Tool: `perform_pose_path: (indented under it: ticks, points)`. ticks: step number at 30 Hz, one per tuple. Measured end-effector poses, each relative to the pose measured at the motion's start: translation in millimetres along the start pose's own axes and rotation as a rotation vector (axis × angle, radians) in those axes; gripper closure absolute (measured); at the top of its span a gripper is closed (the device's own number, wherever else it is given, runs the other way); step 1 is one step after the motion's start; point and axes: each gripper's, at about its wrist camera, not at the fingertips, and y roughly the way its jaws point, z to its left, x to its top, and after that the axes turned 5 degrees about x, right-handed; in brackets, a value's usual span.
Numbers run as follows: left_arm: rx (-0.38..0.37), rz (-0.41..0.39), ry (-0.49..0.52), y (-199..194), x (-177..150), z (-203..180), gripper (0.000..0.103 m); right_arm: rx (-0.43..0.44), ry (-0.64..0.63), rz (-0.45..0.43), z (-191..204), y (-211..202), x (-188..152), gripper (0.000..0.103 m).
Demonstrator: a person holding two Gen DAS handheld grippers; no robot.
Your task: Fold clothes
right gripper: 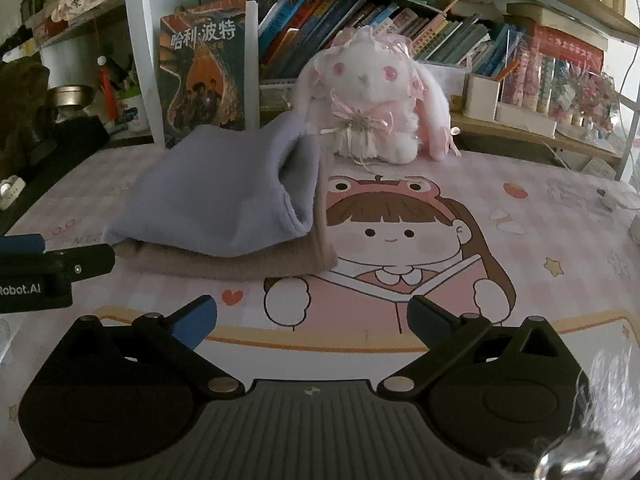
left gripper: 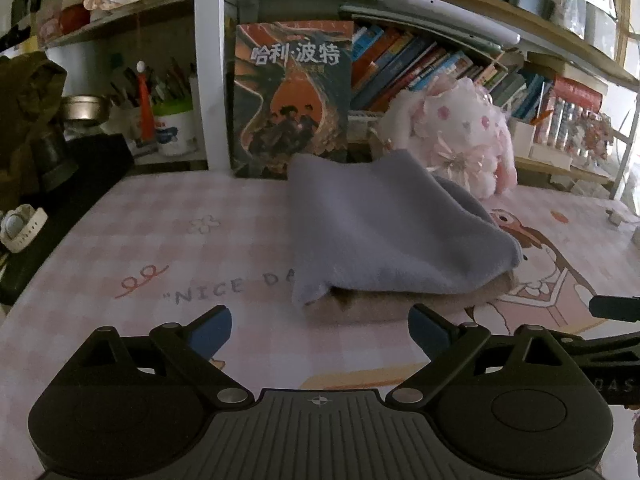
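A folded lavender-grey fleece cloth lies on top of a folded beige cloth on the pink checked desk mat. My left gripper is open and empty, just in front of the stack's near edge. In the right wrist view the same lavender cloth and beige cloth lie to the left, ahead of my right gripper, which is open, empty and hovers over the mat's cartoon girl. The left gripper's fingers show at that view's left edge.
A plush white-and-pink bunny sits behind the stack. An upright book and shelves of books stand at the back. A black box, a white watch and pen cups crowd the left side.
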Motion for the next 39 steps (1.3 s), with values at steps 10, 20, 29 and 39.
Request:
perform_pose_path:
  ticks: [10, 20, 29, 39]
  points:
    - [-0.016, 0.021, -0.01, -0.6, -1.5, 0.2, 0.005, -0.012, 0.009, 0.001, 0.3, -4.5, -3.5, 0.0]
    - [-0.026, 0.023, -0.017, -1.7, -1.4, 1.9, 0.005, -0.018, 0.013, 0.006, 0.0, -4.7, -4.4, 0.0]
    - [-0.026, 0.016, -0.015, -2.7, -1.6, 1.0, 0.002, -0.021, 0.021, 0.009, -1.1, -5.0, -6.0, 0.0]
    - [-0.032, 0.018, -0.029, -4.0, -2.5, 2.2, 0.002, -0.021, 0.021, 0.011, -0.1, -5.2, -6.9, 0.0]
